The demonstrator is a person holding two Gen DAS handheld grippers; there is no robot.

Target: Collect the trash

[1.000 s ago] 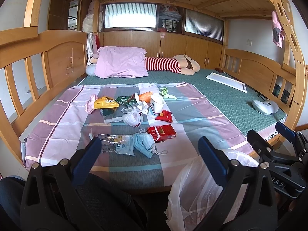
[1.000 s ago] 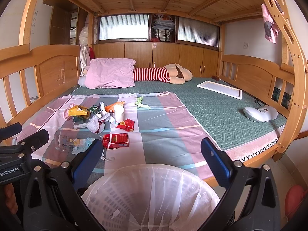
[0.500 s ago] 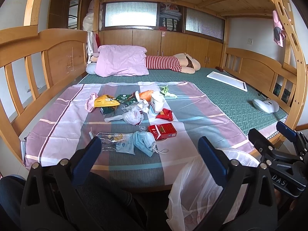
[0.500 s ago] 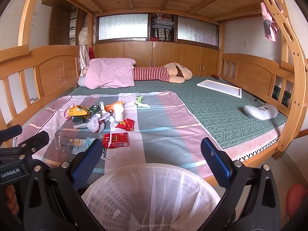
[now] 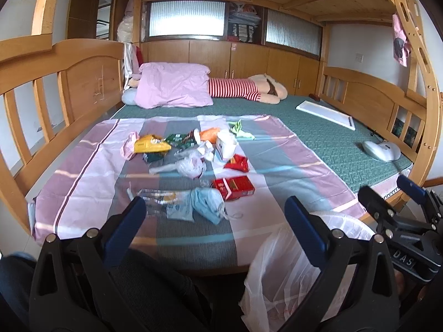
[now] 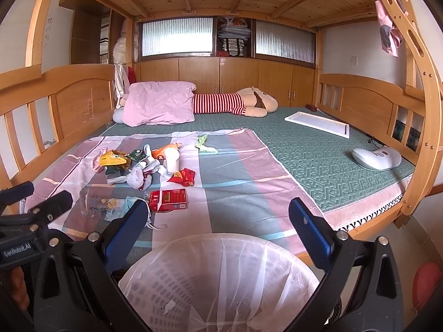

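Trash lies scattered on a pink-and-grey striped sheet (image 5: pixel 91 171) on the bed: a red carton (image 5: pixel 234 187), a blue face mask (image 5: pixel 207 205), a clear wrapper (image 5: pixel 160 197), a yellow snack bag (image 5: pixel 151 146), a white cup (image 5: pixel 225 149) and a red wrapper (image 5: pixel 236 163). A white bin lined with a clear bag (image 6: pixel 221 282) stands below the bed's edge. My left gripper (image 5: pixel 214 221) is open, short of the mask. My right gripper (image 6: pixel 216 227) is open above the bin. The red carton (image 6: pixel 169 199) lies ahead to its left.
A pink pillow (image 5: pixel 173 88) and a striped plush toy (image 5: pixel 246 90) lie at the far end. A white board (image 5: pixel 325 114) and a white device (image 5: pixel 382 150) rest on the green mat at right. Wooden bed rails (image 5: pixel 55 88) frame both sides. A dark trouser leg (image 5: pixel 144 290) shows below my left gripper.
Both grippers have barely shifted; the views have moved slightly closer to the bed. Neither jaw has changed and no trash has moved.
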